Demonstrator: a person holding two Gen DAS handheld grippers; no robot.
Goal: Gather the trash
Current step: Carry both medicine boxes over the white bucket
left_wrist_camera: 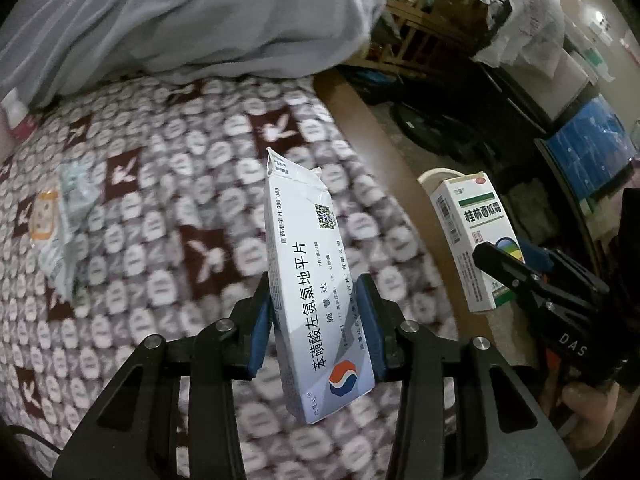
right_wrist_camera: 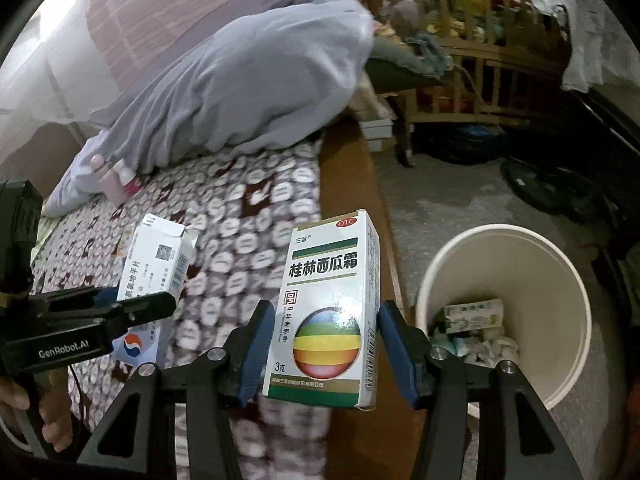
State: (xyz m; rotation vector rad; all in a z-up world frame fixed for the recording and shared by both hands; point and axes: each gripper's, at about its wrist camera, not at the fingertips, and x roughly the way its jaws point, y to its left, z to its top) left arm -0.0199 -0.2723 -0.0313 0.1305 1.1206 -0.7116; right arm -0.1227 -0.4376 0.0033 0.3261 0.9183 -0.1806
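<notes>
My left gripper is shut on a long white medicine box with a torn top flap, held over the patterned bedspread. My right gripper is shut on a white and green medicine box with a striped ball printed on it, held above the bed's wooden edge. That same box and the right gripper's dark body show at the right of the left wrist view. The left gripper with its box shows at the left of the right wrist view. A white bin stands on the floor to the right, with crumpled paper and a small carton inside.
Crumpled wrappers lie on the bedspread at the left. A grey quilt is heaped at the head of the bed, with a pink bottle beside it. A wooden crib and dark clutter stand on the floor beyond the bin.
</notes>
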